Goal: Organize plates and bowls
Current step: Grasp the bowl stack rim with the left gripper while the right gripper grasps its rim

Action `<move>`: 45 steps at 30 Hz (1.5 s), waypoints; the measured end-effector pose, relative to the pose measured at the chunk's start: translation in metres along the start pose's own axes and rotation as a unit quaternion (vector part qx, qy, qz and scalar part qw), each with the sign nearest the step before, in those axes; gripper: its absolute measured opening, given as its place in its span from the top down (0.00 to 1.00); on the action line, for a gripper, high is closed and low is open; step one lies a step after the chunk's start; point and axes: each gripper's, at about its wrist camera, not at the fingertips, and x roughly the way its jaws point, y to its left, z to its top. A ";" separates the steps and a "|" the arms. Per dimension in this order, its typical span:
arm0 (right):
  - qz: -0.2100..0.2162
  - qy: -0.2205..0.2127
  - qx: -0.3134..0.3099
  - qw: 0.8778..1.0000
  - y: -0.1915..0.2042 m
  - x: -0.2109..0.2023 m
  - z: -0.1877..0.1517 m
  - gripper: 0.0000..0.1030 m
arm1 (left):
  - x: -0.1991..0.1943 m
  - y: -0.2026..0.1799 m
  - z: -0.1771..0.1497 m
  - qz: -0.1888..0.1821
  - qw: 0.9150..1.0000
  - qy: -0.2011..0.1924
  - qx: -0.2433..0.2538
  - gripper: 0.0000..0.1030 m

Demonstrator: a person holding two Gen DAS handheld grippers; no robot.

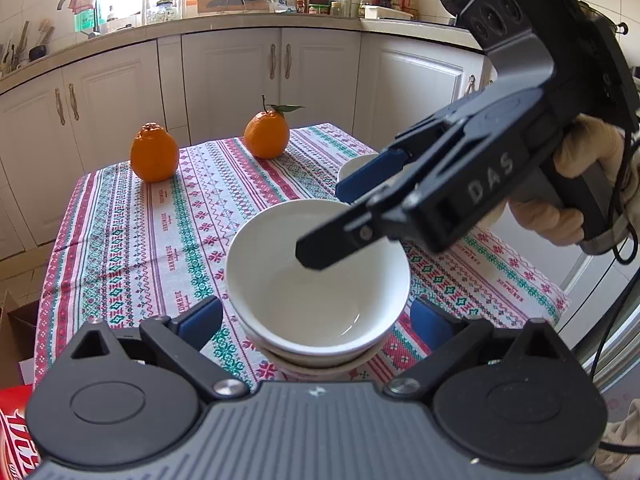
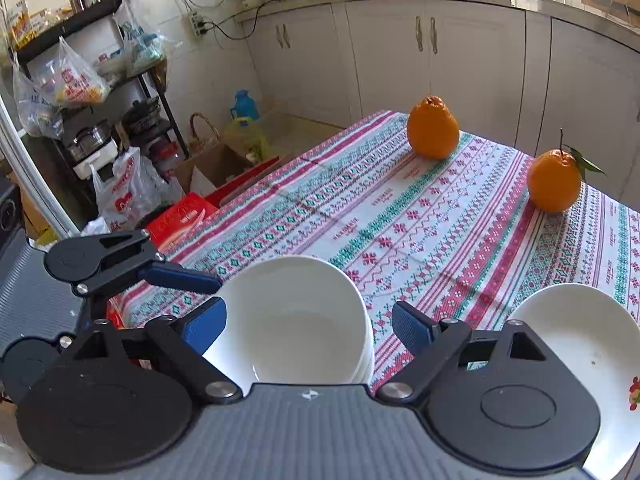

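White porcelain front and centre: from the left wrist view there's a stack of bowls [image 1: 318,292] sitting on the patterned tablecloth [image 1: 140,240], right between the left gripper [image 1: 316,320]'s blue pads, which are spread wide on either side and not touching it. The right gripper [image 1: 328,220] reaches in from the right, gripped by a gloved hand [image 1: 576,184], one finger hanging over the top bowl, jaws apart, nothing held. Two oranges [image 1: 154,153] sit at the far end. From the right wrist view, same stack of bowls [image 2: 296,320] between the right gripper [image 2: 308,326]'s open pads, not pinched. The left gripper [image 2: 120,264] pokes in from the left, and a white plate [image 2: 592,340] lies just to the right on the cloth.
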 end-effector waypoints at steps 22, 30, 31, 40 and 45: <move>0.017 -0.021 -0.020 0.999 0.008 -0.004 0.008 0.17 | -0.002 0.012 -0.013 -0.002 0.999 0.000 0.034 0.03; -0.032 0.000 -0.061 0.998 0.010 -0.030 -0.030 0.00 | 0.011 0.018 -0.025 -0.016 0.996 0.016 0.089 0.03; -0.036 0.012 -0.068 0.997 0.011 -0.028 -0.036 0.00 | 0.013 0.018 -0.026 -0.020 0.995 0.018 0.097 0.03; -0.069 0.077 -0.134 0.986 0.018 0.013 -0.072 0.00 | 0.031 0.020 -0.028 -0.042 0.990 0.046 0.128 0.03; -0.052 0.085 -0.161 0.982 0.017 0.028 -0.072 0.00 | 0.041 0.025 -0.027 -0.062 0.985 0.059 0.147 0.05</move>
